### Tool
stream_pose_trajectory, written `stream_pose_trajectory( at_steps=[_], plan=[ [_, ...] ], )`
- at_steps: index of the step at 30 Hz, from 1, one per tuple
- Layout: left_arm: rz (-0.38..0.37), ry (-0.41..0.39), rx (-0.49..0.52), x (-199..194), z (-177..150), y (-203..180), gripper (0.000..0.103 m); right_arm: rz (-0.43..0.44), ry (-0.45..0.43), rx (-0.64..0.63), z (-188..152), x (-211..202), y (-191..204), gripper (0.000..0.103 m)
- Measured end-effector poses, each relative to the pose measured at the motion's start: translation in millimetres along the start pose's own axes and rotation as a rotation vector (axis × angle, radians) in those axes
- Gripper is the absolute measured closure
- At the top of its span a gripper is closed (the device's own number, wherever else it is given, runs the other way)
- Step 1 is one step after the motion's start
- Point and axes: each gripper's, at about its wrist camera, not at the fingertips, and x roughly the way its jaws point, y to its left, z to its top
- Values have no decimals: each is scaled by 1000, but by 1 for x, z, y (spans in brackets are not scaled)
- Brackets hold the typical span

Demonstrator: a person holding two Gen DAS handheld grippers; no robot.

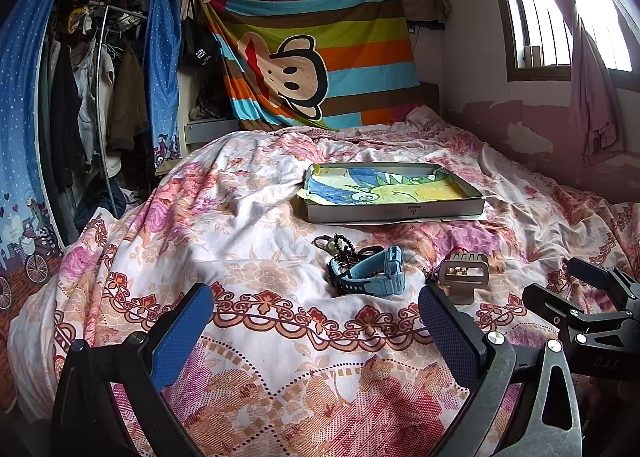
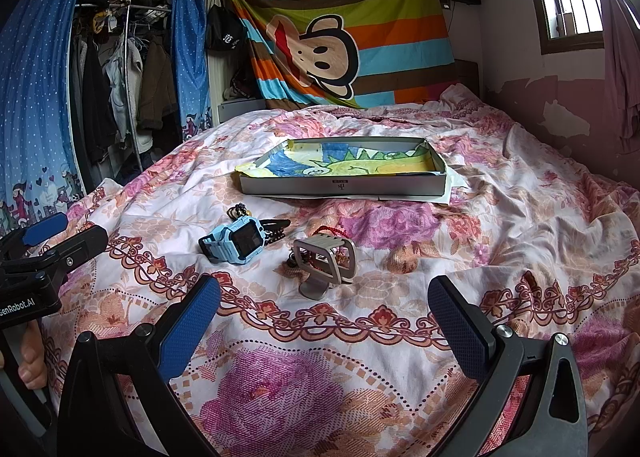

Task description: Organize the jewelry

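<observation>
A light blue smartwatch point(image 1: 374, 271) point(image 2: 236, 241) lies on the floral bedspread beside a dark bead bracelet point(image 1: 340, 247) point(image 2: 240, 212). A beige metal stand point(image 1: 464, 277) point(image 2: 326, 263) sits to its right, with red beads point(image 2: 332, 232) behind it. A shallow grey box point(image 1: 392, 193) point(image 2: 344, 173) lined with a coloured drawing lies farther back. My left gripper point(image 1: 316, 329) is open and empty, just short of the watch. My right gripper point(image 2: 324, 317) is open and empty, just short of the stand.
The bed's near edge runs under both grippers. A clothes rack with blue curtains point(image 1: 100, 97) point(image 2: 120, 77) stands at the left. A striped monkey blanket point(image 1: 320, 53) hangs behind the bed. A window and wall point(image 1: 560, 17) are at the right.
</observation>
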Motion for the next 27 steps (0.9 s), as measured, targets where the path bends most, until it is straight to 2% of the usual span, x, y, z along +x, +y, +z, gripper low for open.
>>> stream_pose_trajectory(
  at_steps=[11, 16, 19, 22, 27],
  plan=[
    [-2, 1, 0, 0, 0, 0, 0, -7, -5, 14, -1, -2, 1, 1],
    [-21, 17, -19, 2, -1, 1, 0, -3, -7, 49, 2, -3, -11, 1],
    [-56, 44, -46, 6, 0, 4, 0, 67, 23, 57, 6, 4, -20, 1],
    [-112, 87, -61, 16, 3, 9, 0, 126, 100, 42, 11, 18, -31, 1],
    [-218, 164, -42, 44, 11, 7, 0, 112, 187, -69, 18, 40, -39, 1]
  ],
)
